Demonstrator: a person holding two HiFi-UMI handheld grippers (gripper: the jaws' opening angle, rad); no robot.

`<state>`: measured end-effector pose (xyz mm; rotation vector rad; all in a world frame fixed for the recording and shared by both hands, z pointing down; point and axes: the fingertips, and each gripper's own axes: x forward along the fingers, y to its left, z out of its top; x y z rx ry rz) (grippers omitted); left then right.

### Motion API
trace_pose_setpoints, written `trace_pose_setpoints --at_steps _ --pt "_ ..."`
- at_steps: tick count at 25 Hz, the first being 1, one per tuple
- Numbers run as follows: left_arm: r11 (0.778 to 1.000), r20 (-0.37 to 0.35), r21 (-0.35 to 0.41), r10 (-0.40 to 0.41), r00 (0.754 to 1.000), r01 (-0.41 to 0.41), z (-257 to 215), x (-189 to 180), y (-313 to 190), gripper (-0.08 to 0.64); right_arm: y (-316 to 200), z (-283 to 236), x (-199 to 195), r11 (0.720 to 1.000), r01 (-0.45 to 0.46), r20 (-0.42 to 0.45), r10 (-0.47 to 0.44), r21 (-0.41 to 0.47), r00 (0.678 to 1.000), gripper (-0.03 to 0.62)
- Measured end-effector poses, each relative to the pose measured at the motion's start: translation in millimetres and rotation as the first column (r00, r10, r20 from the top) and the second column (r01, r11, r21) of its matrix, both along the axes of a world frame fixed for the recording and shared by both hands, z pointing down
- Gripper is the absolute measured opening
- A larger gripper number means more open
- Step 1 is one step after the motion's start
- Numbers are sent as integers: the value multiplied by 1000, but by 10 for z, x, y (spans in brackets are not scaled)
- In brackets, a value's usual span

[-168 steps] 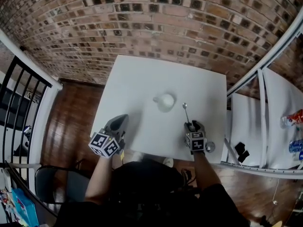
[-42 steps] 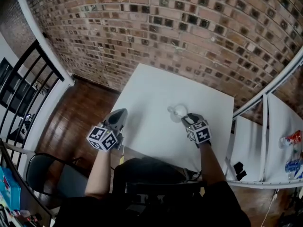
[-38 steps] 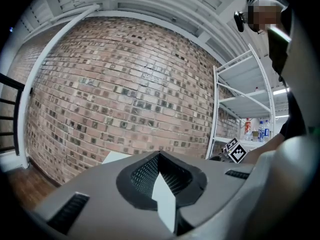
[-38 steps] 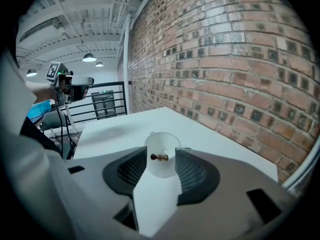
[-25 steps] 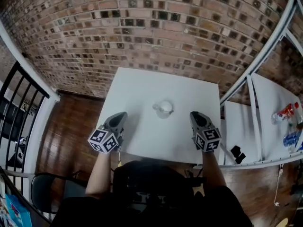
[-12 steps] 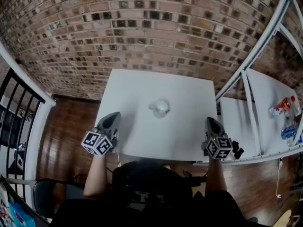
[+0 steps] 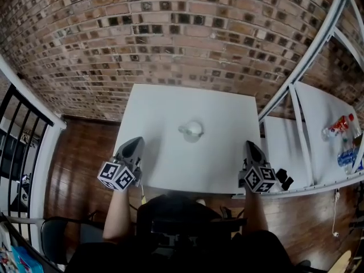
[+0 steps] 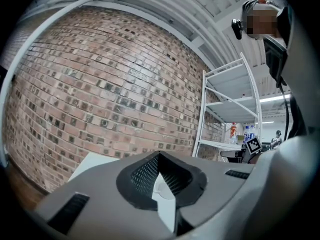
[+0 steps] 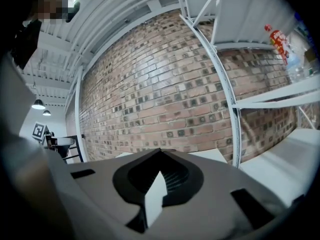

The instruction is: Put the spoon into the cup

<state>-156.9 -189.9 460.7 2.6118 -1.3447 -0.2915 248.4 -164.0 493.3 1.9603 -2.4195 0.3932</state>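
Note:
A white cup [image 7: 193, 131] stands near the middle of the white table [image 7: 165, 110]. At this size I cannot tell the spoon apart from the cup, and no spoon lies on the tabletop. My left gripper [image 7: 137, 141] rests at the table's near left edge, shut and empty. Through the window between its jaws in the left gripper view [image 8: 159, 154] the cup [image 8: 164, 190] shows faintly. My right gripper [image 7: 248, 145] is at the near right corner, well to the right of the cup, shut with nothing in it. The right gripper view [image 9: 159, 151] faces the brick wall.
A white metal shelf rack [image 7: 307, 124] stands right of the table, with bottles [image 7: 341, 127] and a small black object [image 7: 282, 179] on it. The brick wall [image 7: 170, 38] runs behind the table. A black railing [image 7: 23, 129] and wooden floor lie to the left.
The right gripper has drawn back from the cup to the table's near right corner and its jaws have shut empty. The spoon that lay on the table earlier is gone from there. The left gripper stayed put.

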Motion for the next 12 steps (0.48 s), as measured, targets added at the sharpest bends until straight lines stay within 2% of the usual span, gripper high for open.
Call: trace_pose_setpoints --at_steps 7,12 --pt "999 -6 -15 -33 999 33 69 -147 48 3 -23 94 -146 999 33 -3 -33 -30 999 2" --pt "999 -15 -13 -32 999 32 58 -124 51 3 -56 73 -189 998 43 -15 -43 -36 999 2"
